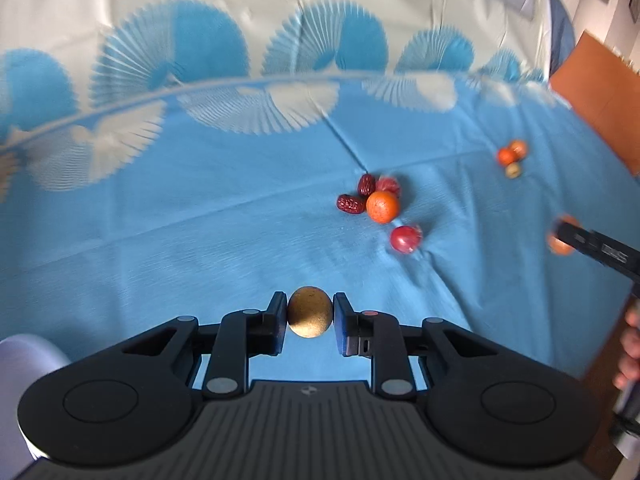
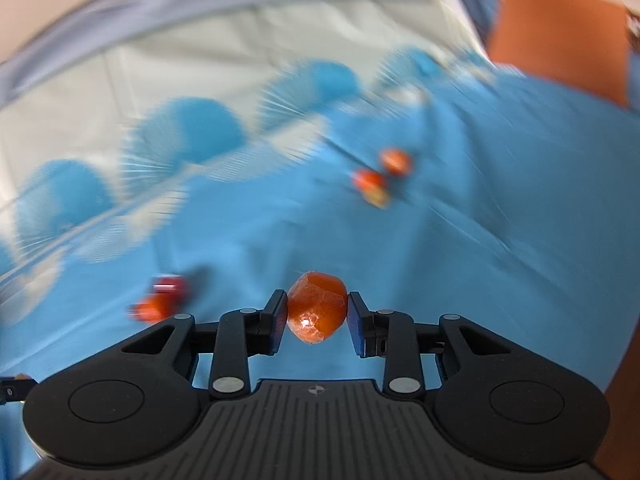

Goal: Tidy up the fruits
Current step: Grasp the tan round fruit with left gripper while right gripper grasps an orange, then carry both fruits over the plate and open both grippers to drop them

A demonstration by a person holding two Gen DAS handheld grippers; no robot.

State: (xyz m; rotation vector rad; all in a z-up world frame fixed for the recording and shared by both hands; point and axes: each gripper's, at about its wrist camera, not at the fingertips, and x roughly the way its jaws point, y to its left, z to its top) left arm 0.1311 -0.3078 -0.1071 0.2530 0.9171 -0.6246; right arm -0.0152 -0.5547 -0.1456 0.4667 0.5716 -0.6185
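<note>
Only left view shows red dates (image 1: pixel 357 196).

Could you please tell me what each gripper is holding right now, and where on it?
Left gripper: a round tan-brown fruit, pinched across its middle. Right gripper: a shiny orange wrapped fruit, clamped at its sides.

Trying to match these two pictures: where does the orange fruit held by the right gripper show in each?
Left wrist: orange fruit at the right edge, partly behind a black finger.
Right wrist: bottom centre, clamped in the right gripper.
Shared landmark: the far trio of small fruits.
</note>
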